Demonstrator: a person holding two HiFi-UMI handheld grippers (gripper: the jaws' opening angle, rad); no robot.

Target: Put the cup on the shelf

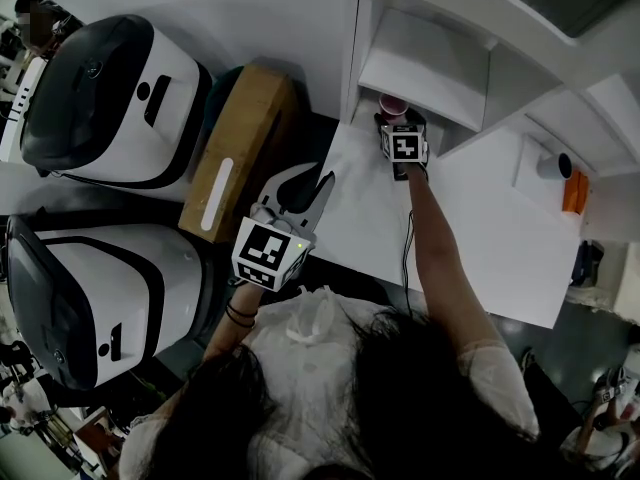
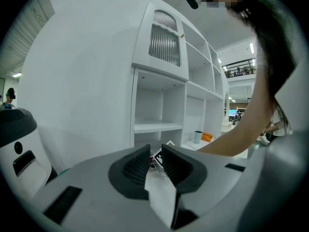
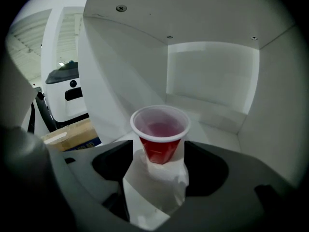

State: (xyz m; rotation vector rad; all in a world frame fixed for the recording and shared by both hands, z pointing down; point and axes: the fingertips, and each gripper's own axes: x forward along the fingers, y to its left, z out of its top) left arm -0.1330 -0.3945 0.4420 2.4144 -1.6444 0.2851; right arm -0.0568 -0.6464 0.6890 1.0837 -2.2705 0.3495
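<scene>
Inside the low box of the shelf (image 3: 212, 115), the right gripper (image 3: 158, 149) had its two dark jaws wide apart. The red cup (image 3: 160, 139) stood up straight between them. There was a gap of white between the cup and the left jaw, and the cup sat very close to the right jaw, so the jaws were not squeezing it. The cup had a white rim and was open at the top. It was near the front of that low box, close to the box's left wall. In the head view, the person's right arm (image 1: 440, 258) reached far out over the white table top (image 1: 480, 238), and the marker cube (image 1: 404, 146) on that gripper sat just behind the cup. The left gripper (image 2: 155, 161) was held back near the person's body, well apart from the cup. Its jaws had only a thin gap between them and held nothing. It pointed at the shelf. Farther along the table stood a small grey cup (image 2: 198, 137) with an orange thing (image 2: 206, 137) just beside it. To the left of the shelf lay a brown cardboard box (image 1: 240, 138), and past it stood two big white and black machines (image 1: 110, 98).
</scene>
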